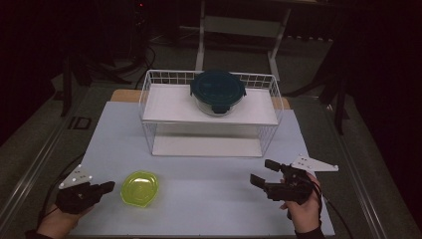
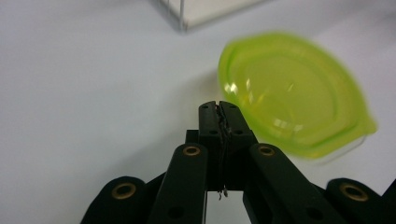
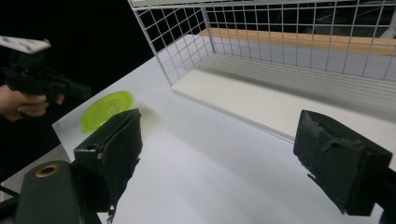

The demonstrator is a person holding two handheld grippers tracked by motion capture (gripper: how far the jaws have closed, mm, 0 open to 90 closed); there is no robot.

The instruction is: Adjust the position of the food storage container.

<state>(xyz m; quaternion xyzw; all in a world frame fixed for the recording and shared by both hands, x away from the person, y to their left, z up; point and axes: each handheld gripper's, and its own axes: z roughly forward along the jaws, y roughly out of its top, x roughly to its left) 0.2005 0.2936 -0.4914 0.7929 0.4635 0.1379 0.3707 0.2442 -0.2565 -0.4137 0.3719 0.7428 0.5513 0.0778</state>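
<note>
We count one green bowl [image 1: 140,188] lower left, one lidded container [image 1: 217,92] on the rack [image 1: 149,89]. Left gripper [image 1: 110,186] jaws together, empty; right gripper [image 1: 264,172] jaws apart. Bowl blurred in left gripper view.

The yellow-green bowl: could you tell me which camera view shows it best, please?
The left gripper view: the yellow-green bowl appears large, with its inside and rim visible, though slightly blurred. The high view shows it small on the table beside the left gripper. The right gripper view shows it small and partly hidden behind a jaw.
</note>
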